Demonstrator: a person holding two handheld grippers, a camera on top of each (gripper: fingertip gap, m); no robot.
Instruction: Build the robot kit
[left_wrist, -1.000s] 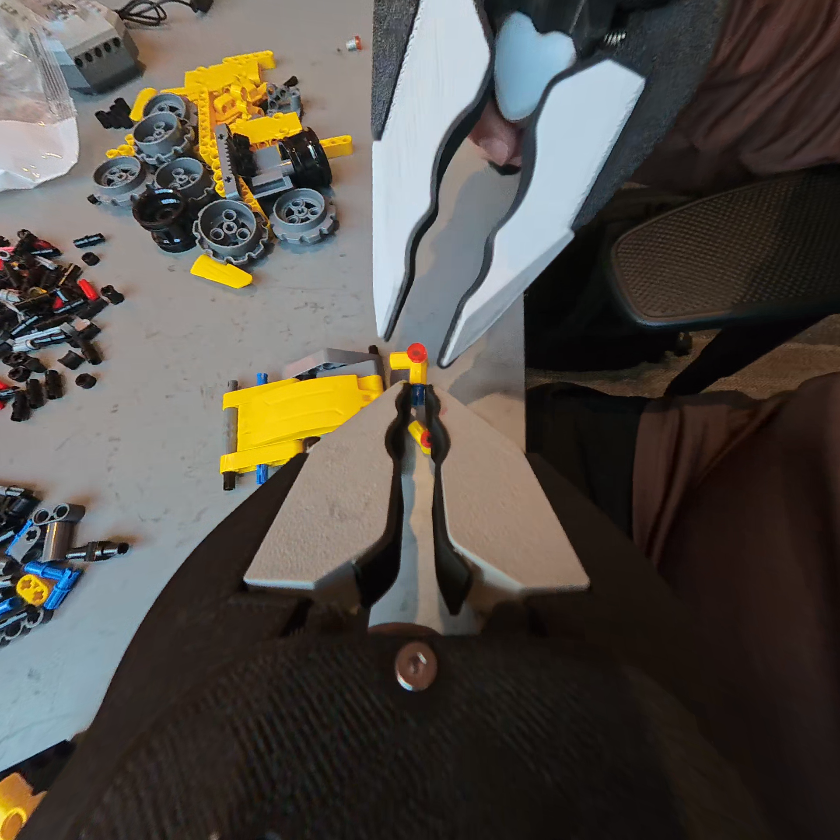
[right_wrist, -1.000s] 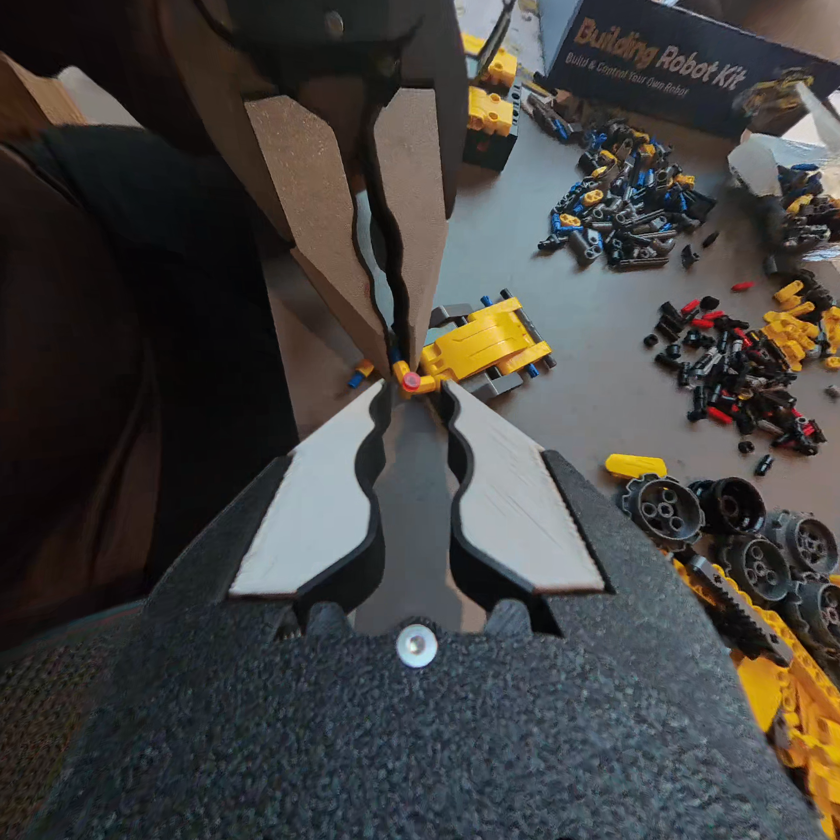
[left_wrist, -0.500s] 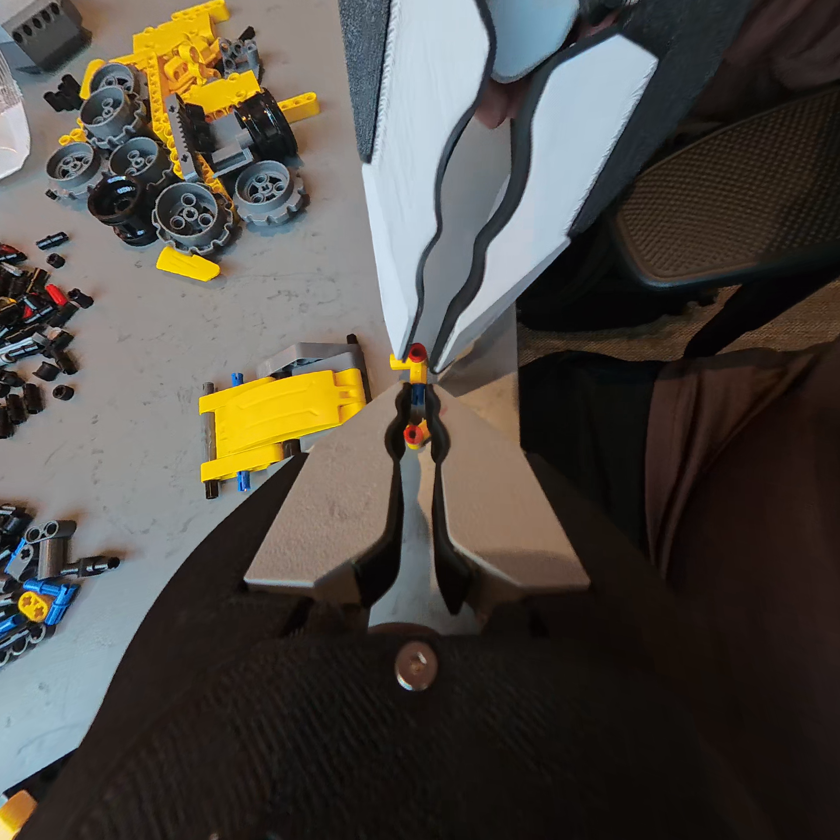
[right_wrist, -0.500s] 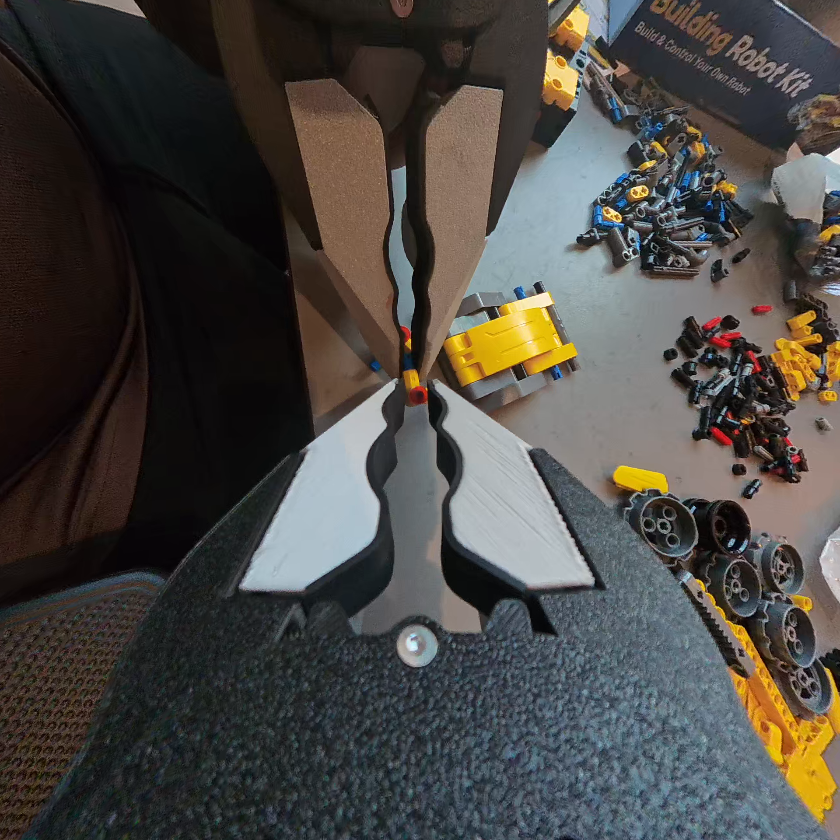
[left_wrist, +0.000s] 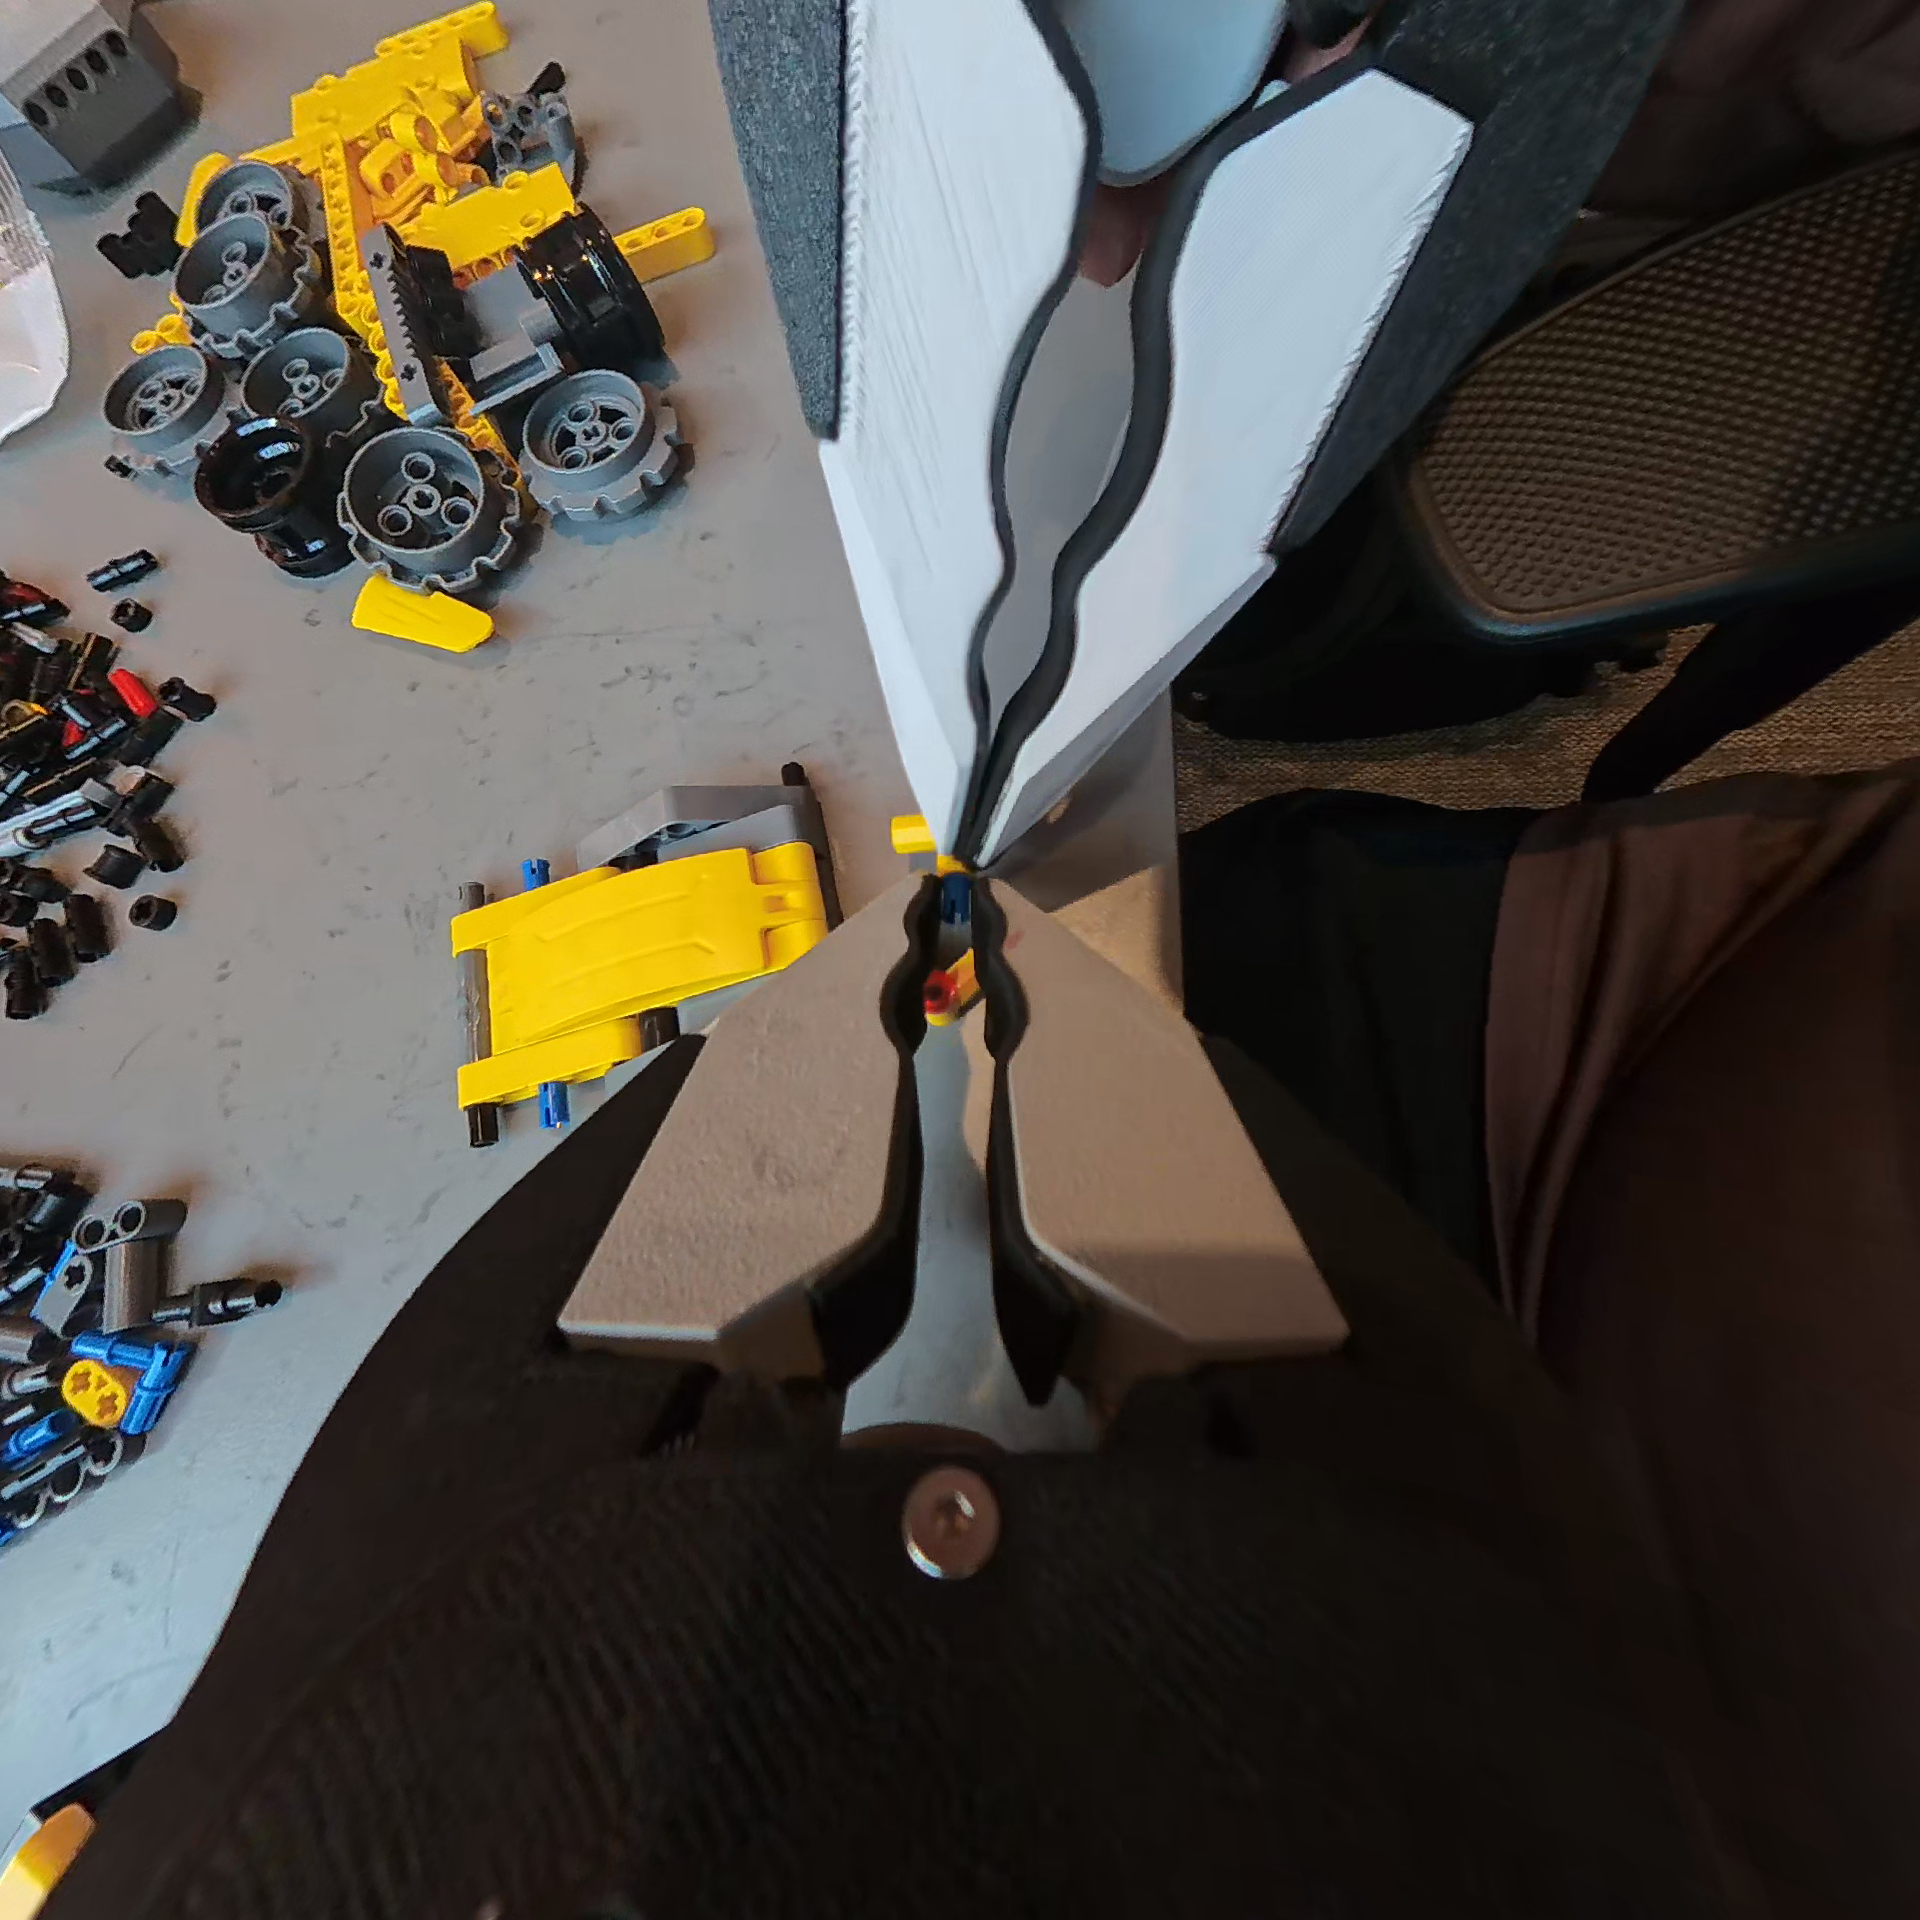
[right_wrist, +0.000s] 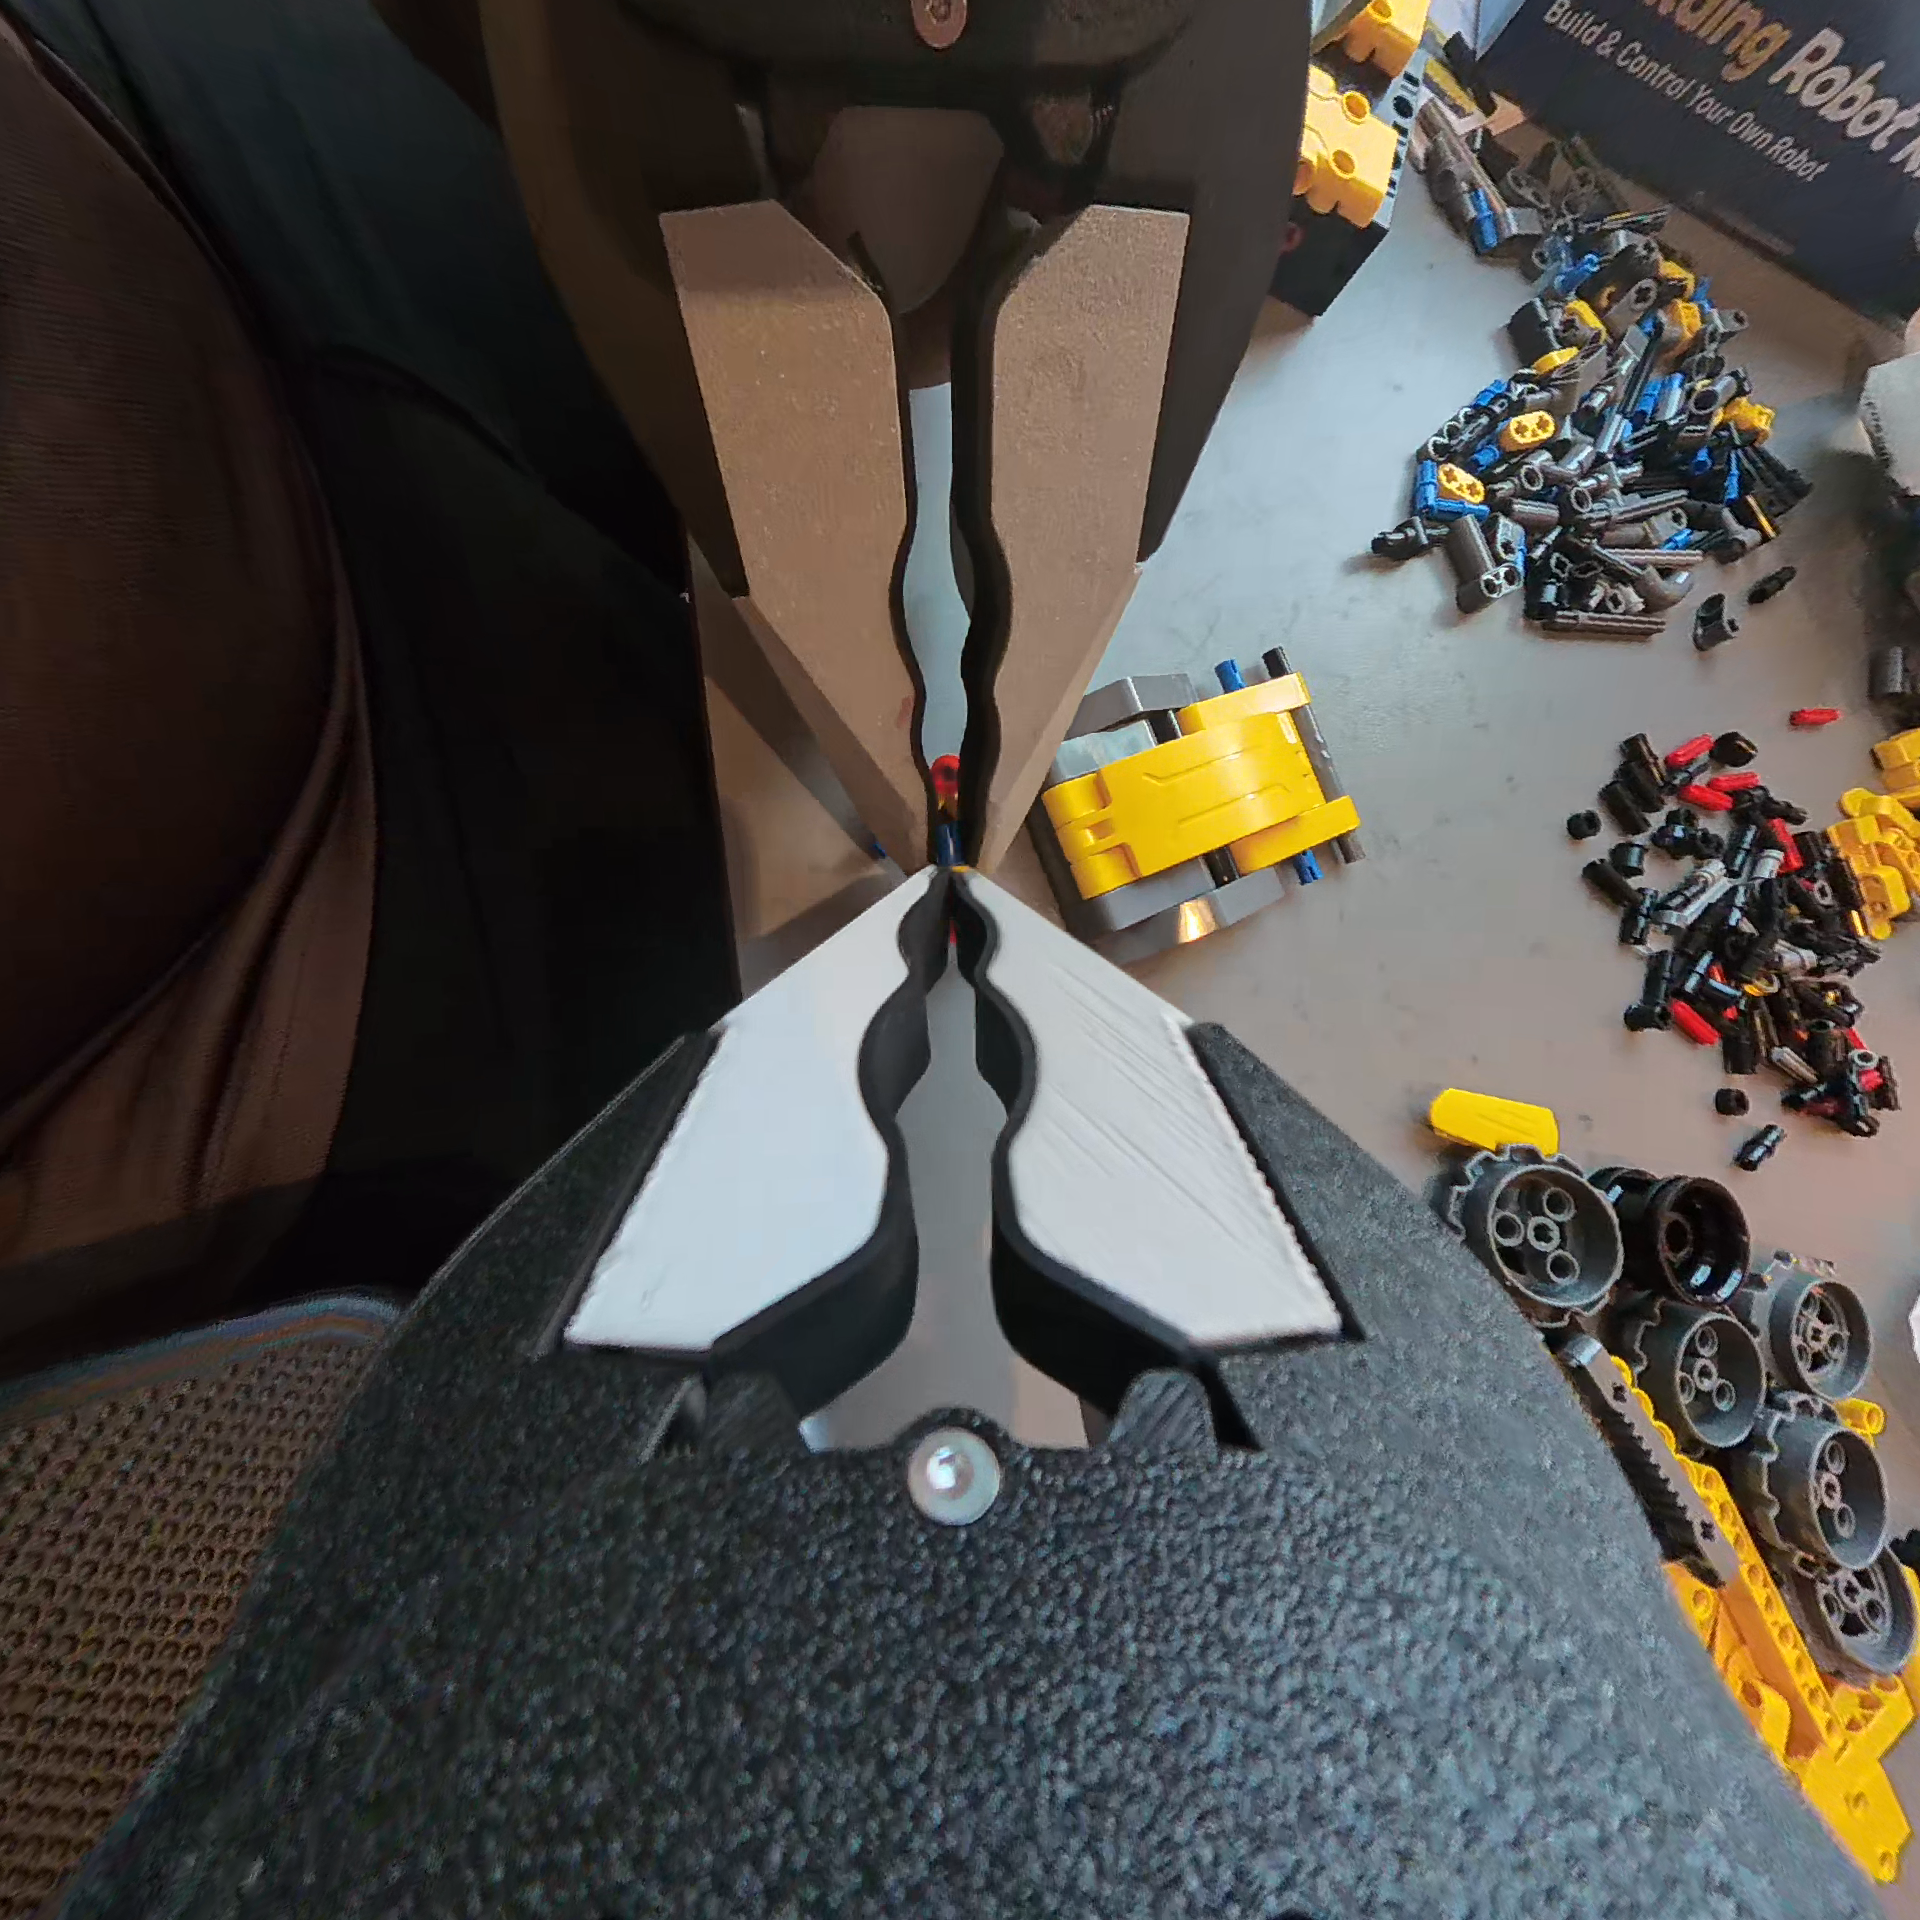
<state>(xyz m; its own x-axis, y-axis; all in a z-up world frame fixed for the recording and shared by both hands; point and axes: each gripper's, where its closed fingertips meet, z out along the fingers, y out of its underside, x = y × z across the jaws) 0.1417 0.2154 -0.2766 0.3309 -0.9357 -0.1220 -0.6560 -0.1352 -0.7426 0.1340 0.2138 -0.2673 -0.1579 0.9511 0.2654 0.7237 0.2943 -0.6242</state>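
Note:
My left gripper (left_wrist: 952, 902), with grey fingers, is shut on a small yellow connector piece (left_wrist: 948, 995) that carries a red pin and a blue pin. It holds the piece above the table's near edge. My right gripper (right_wrist: 951, 885), with white fingers, faces it tip to tip and is shut on the far yellow end of the same piece (left_wrist: 912, 831). In the right wrist view only the piece's red pin (right_wrist: 943, 774) shows between the left fingers. A yellow and grey sub-assembly (left_wrist: 634, 956) lies on the grey table just left of the tips, and also shows in the right wrist view (right_wrist: 1195, 800).
Grey and black wheels with yellow beams are piled at the far left (left_wrist: 405, 343) and right (right_wrist: 1704, 1351). Piles of black and red pins (right_wrist: 1745, 935) and blue-grey connectors (right_wrist: 1600, 488) lie beyond. A dark box (right_wrist: 1714, 125) stands behind. A mesh chair (left_wrist: 1662, 416) and a person's lap are past the table edge (left_wrist: 1169, 790). The tips of both grippers are at nearly the same place.
The right gripper was open and a little apart from the piece. It has moved in and shut on the piece's yellow end. The left gripper has kept its hold.

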